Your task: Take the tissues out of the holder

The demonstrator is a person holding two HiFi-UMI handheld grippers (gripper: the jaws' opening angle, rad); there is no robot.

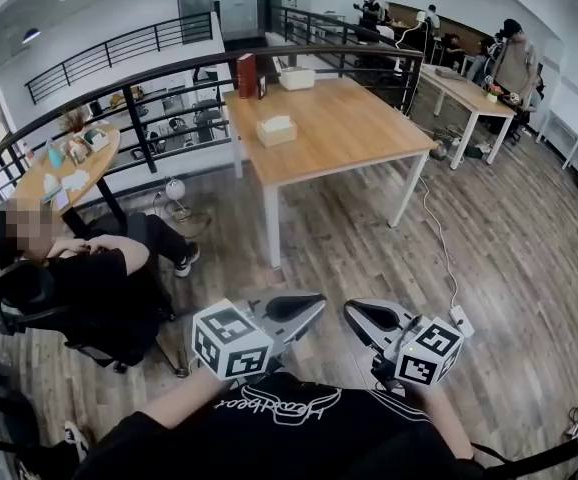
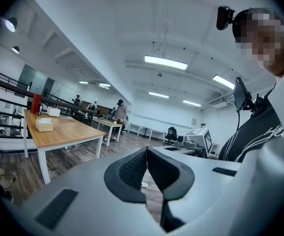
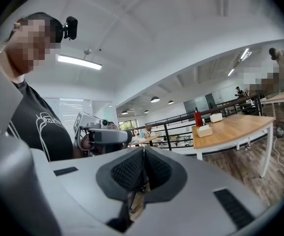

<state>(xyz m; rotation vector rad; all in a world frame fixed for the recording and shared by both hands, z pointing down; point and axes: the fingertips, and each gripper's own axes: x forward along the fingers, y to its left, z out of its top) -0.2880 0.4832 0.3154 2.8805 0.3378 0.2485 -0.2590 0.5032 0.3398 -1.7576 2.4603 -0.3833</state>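
showing 2 grey moulded grippers held low before the person's chest: left gripper (image 1: 314, 304) and right gripper (image 1: 353, 310). each has black, finely ribbed pads (image 2: 132, 168) pressed together at the tips, with nothing between them. the tissue holder (image 1: 276, 130), a pale rectangular box with white tissue rising from its top, sits well apart on a smooth wooden table (image 1: 359, 133), near its left edge.
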